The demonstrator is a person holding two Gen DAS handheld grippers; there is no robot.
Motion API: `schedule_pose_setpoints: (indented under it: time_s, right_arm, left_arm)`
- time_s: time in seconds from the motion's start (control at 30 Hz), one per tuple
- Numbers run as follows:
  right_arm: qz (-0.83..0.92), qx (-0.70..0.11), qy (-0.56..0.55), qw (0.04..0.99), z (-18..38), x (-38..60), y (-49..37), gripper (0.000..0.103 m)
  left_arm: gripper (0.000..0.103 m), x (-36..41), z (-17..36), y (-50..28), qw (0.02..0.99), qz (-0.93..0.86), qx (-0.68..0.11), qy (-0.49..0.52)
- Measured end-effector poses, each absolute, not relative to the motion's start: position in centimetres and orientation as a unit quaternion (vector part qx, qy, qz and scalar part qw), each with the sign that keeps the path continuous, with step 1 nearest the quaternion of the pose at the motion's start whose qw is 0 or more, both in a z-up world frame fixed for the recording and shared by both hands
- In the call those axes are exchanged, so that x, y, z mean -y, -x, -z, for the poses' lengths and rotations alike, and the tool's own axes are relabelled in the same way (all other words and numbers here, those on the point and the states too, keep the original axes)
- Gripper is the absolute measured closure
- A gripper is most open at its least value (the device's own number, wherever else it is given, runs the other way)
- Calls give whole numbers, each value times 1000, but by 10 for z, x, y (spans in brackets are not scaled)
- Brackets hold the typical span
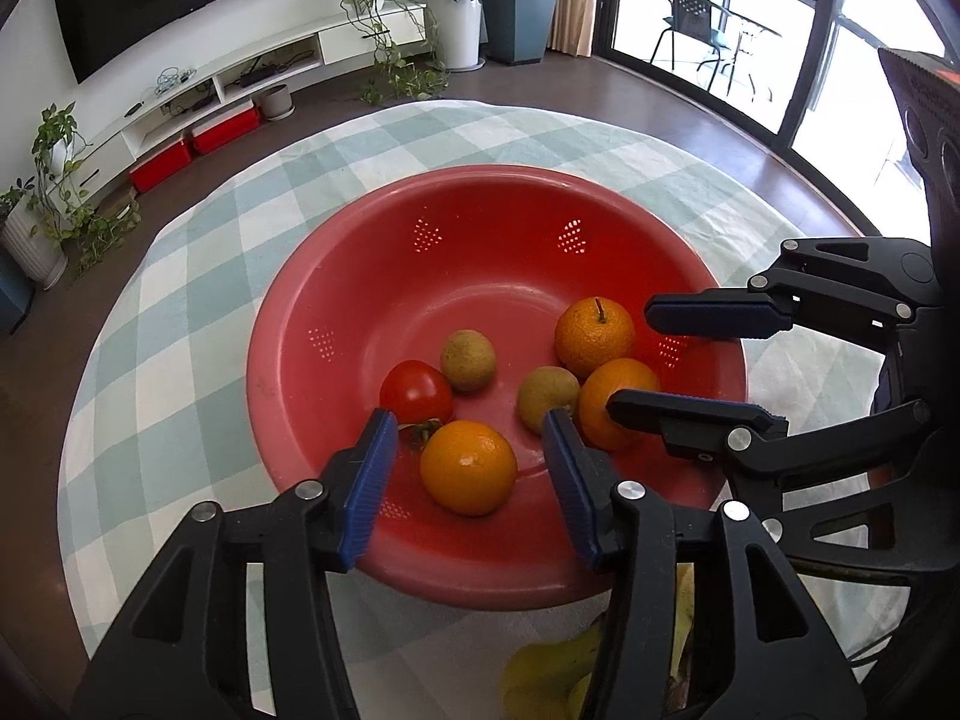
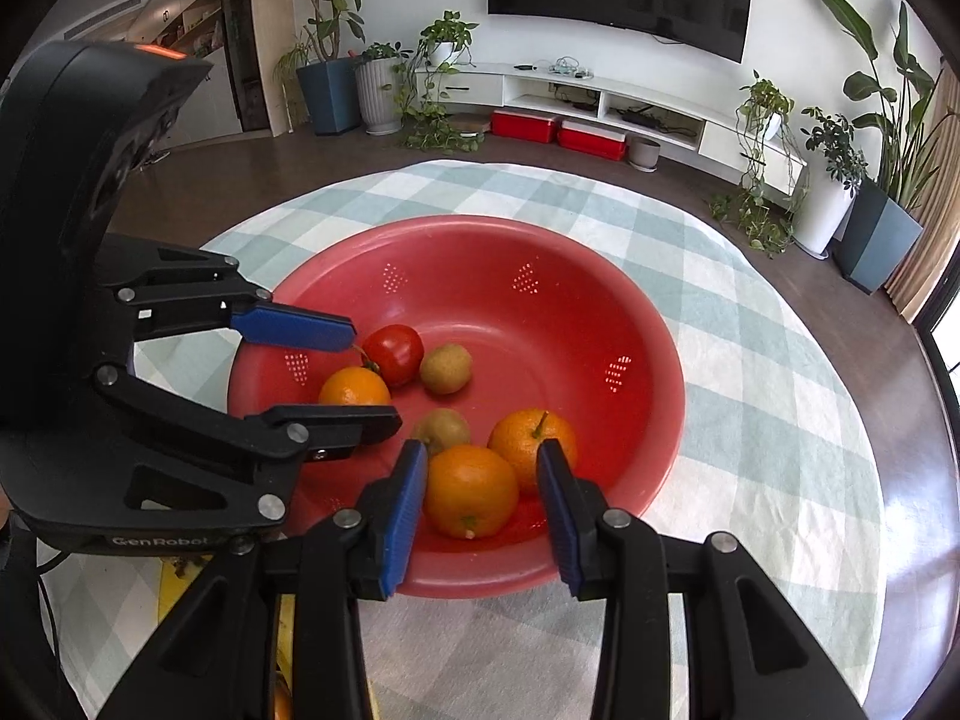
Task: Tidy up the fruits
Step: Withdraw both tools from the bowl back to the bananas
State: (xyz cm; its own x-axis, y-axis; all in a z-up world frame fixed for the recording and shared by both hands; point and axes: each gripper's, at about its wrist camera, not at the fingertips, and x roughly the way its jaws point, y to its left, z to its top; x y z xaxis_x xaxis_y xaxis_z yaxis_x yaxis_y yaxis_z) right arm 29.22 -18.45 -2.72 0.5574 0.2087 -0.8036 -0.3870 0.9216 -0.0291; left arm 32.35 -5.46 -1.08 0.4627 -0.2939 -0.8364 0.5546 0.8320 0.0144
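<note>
Both grippers hanging over the red colander, fruit mostly in already.
You're holding the left gripper (image 1: 471,462) released, pads either side of the near orange (image 1: 468,467), not pressing. You're keeping the right gripper (image 2: 483,495) spread around another orange (image 2: 471,491) near the colander's (image 2: 630,312) front rim, gaps showing. Three oranges, a tomato (image 1: 416,391), two brown fruits are sitting inside. Something yellow (image 1: 540,678) is lying outside by the table's near edge, probably left to do.
</note>
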Motion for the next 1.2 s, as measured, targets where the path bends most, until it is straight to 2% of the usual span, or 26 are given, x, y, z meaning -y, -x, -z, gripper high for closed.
schedule_pose_setpoints:
  time_s: [0.1,0.13,0.17,0.2,0.27,0.33,0.7,1.0,1.2]
  right_arm:
    - [-167,-426,88,885,18,189,-284,60]
    - [-166,-419,83,889,14,191,-279,56]
    - [-164,-412,78,893,10,194,-275,53]
    - [-162,-405,71,897,5,198,-269,46]
    - [-159,-391,52,905,-2,206,-255,37]
    - [-158,-385,33,909,-5,213,-238,34]
    - [-154,-395,-45,904,16,234,-154,34]
    - [-153,-404,-72,899,28,242,-144,34]
    - [-159,-406,-57,898,32,233,-141,34]
  left_arm:
    - [41,47,2,-312,848,253,-445,-138]
    - [38,44,-1,-307,851,252,-440,-138]
    - [31,42,-5,-301,855,249,-434,-138]
    - [24,39,-9,-295,859,244,-429,-137]
    - [16,31,-15,-281,866,237,-423,-123]
    - [16,22,-18,-269,869,232,-424,-107]
    - [16,-12,-6,-178,869,208,-449,-27]
    - [16,-2,13,-106,857,231,-459,-45]
    - [16,-4,14,-108,859,223,-461,-15]
